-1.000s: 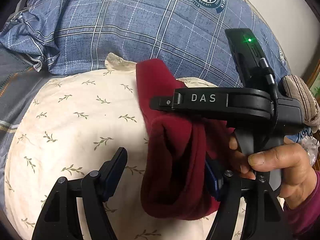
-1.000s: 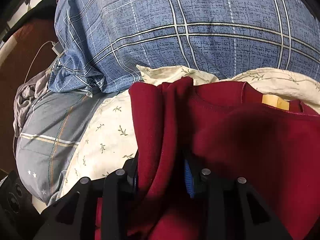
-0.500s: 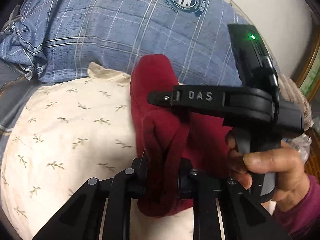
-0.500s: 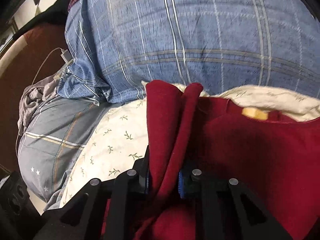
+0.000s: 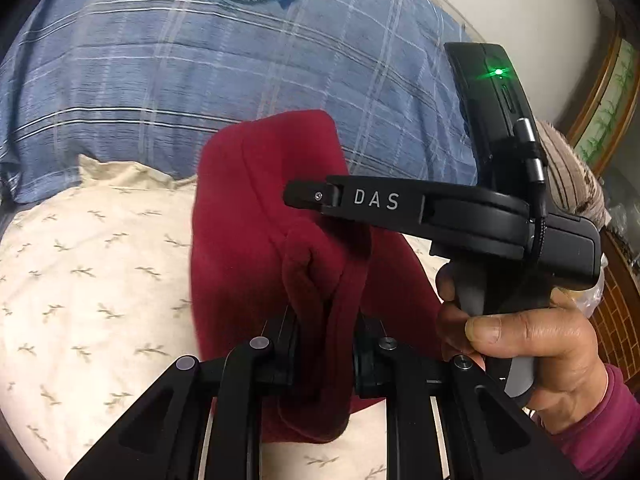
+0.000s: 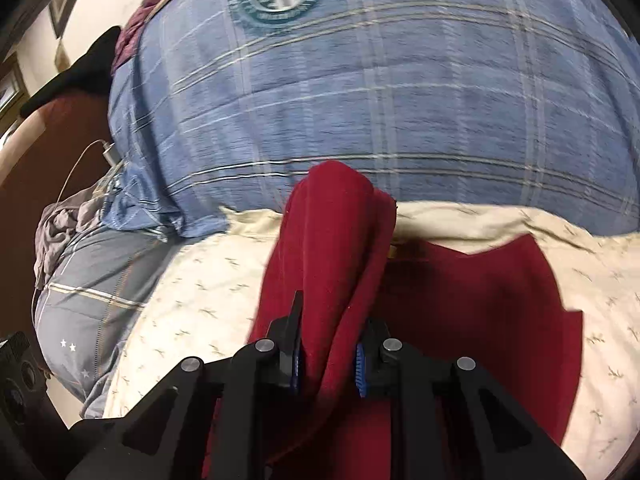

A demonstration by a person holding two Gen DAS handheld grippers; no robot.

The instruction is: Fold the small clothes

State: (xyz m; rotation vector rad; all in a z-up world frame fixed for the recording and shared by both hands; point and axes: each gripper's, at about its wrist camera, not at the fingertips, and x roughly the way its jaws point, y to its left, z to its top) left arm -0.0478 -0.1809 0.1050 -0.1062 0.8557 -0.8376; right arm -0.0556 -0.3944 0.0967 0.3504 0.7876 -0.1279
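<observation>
Lifted higher now, the bunched dark-red garment (image 5: pixel 256 240) hangs pinched in both left claw (image 5: pixel 325 344) and right claw (image 6: pixel 327 354).

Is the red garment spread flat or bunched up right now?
Bunched. The red garment is gathered into vertical folds pinched in both the left tool and right tool, above the cream pillow.

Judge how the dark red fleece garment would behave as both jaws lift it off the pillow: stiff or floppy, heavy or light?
The dark red fleece garment is probably floppy: it bunches into soft folds where the left gripper pinches it. It likely sags between holds: in the right gripper it drapes down onto the cream leaf-print pillow. It seems light, since small pinches hold it.
</observation>
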